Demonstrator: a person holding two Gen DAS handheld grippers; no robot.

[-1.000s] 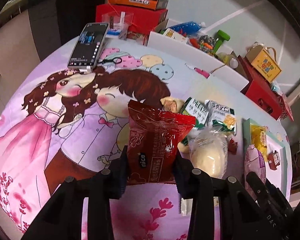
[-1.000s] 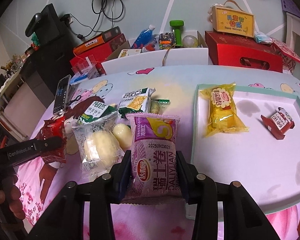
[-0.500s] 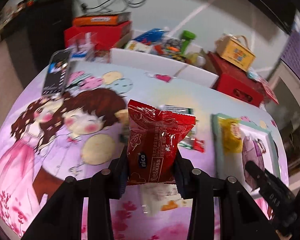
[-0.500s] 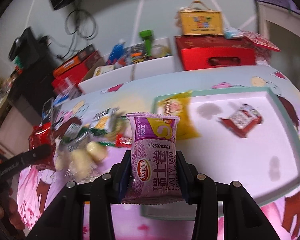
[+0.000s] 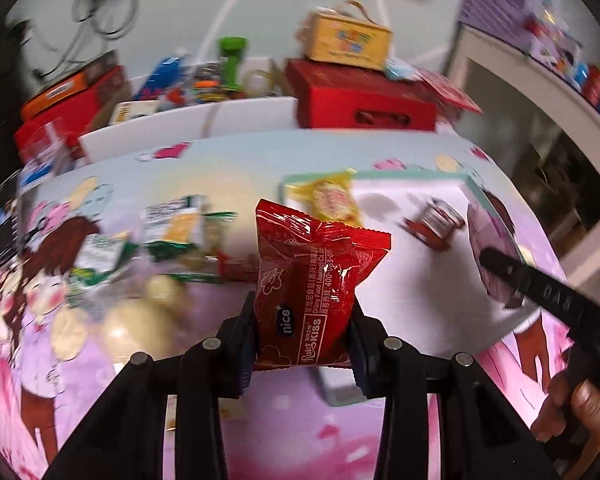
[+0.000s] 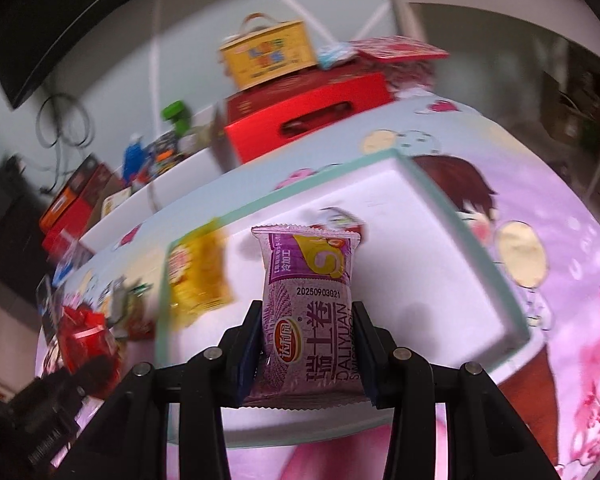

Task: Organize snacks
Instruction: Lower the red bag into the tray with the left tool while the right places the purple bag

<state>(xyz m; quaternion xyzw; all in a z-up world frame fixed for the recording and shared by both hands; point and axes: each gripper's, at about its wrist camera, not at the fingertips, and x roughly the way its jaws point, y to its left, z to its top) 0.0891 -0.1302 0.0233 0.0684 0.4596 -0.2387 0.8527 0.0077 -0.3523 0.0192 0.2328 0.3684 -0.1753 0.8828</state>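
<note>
My left gripper [image 5: 305, 334] is squeezed tight on a red snack pack [image 5: 314, 288] held up over the near left corner of the white tray [image 6: 512, 320], and my right gripper [image 6: 307, 354] is squeezed tight on a purple Swiss roll pack [image 6: 308, 304] over the tray's near edge.

Pale grey wall [image 5: 260, 8] with dangling black cables [image 5: 100, 4], white cabinet [image 5: 540, 92], cartoon-print tablecloth [image 5: 220, 160]
</note>
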